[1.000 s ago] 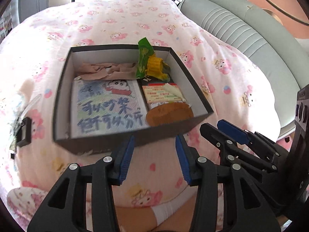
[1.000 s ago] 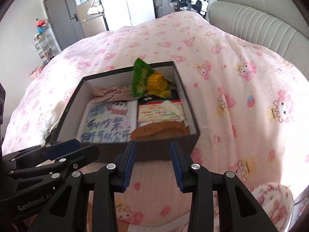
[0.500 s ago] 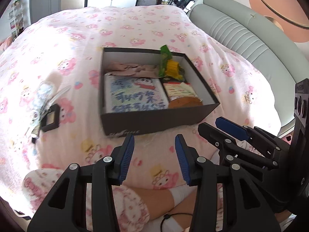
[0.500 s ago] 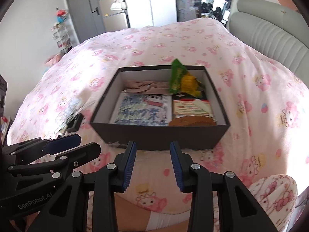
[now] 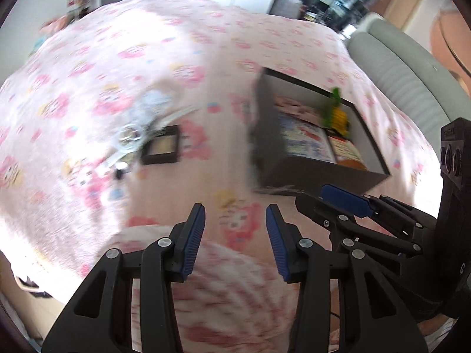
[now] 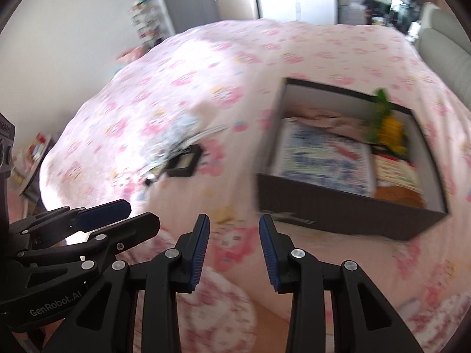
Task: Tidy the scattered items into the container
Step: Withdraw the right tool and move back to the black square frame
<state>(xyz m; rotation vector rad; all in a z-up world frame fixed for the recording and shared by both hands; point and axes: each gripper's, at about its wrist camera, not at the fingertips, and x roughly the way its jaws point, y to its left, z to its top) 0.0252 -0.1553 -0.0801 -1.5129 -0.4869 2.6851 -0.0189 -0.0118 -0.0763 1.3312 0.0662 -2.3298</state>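
Both tools, left (image 5: 235, 235) and right (image 6: 234, 245), hang open and empty over the pink bed (image 6: 235, 73). A small black frame (image 6: 184, 163) and a shiny bag (image 5: 141, 123) lie left of the full box (image 6: 347, 210).

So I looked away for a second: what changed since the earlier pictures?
Both views swung left: the box slid from centre to the right, and the loose black-framed item with the shiny clutter came towards the middle. Nothing grabbed or released. The left gripper and right gripper stay open and empty; the box's contents look unchanged.
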